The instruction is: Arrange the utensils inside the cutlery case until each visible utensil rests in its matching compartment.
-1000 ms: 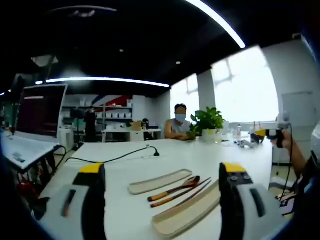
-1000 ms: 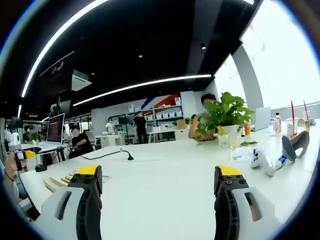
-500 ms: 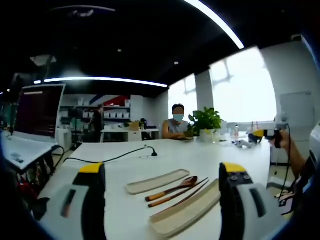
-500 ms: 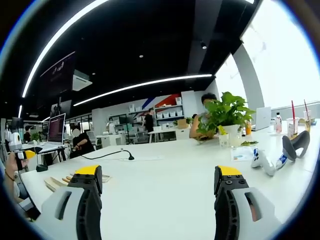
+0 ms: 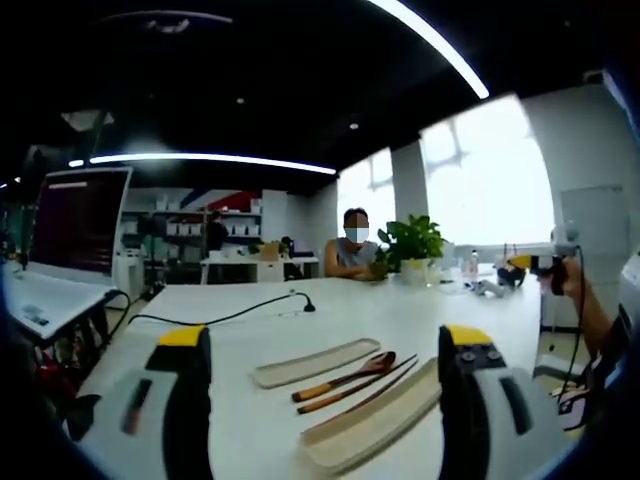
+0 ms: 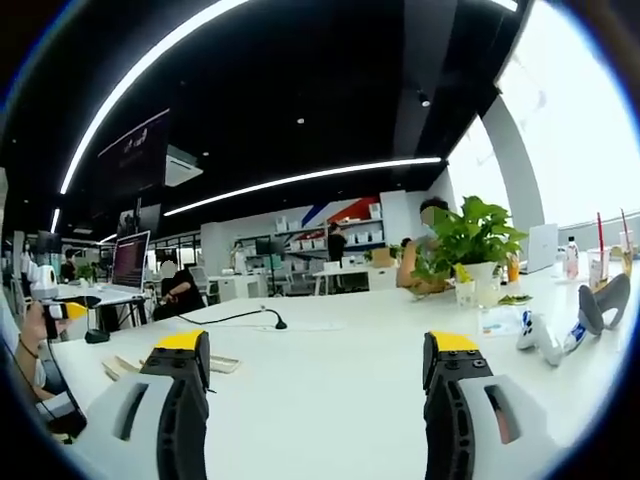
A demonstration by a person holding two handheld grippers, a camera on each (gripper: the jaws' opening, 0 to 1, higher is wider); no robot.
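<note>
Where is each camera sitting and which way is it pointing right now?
Left gripper view: rides on the left claw, low over the white table, facing the two case halves and wooden utensils; the person's forearm holds the right claw at the right edge.
Right gripper view: rides on the right claw, facing across the table toward a potted plant; the left claw is at far left.
Shared: the table, plant and cable.
</note>
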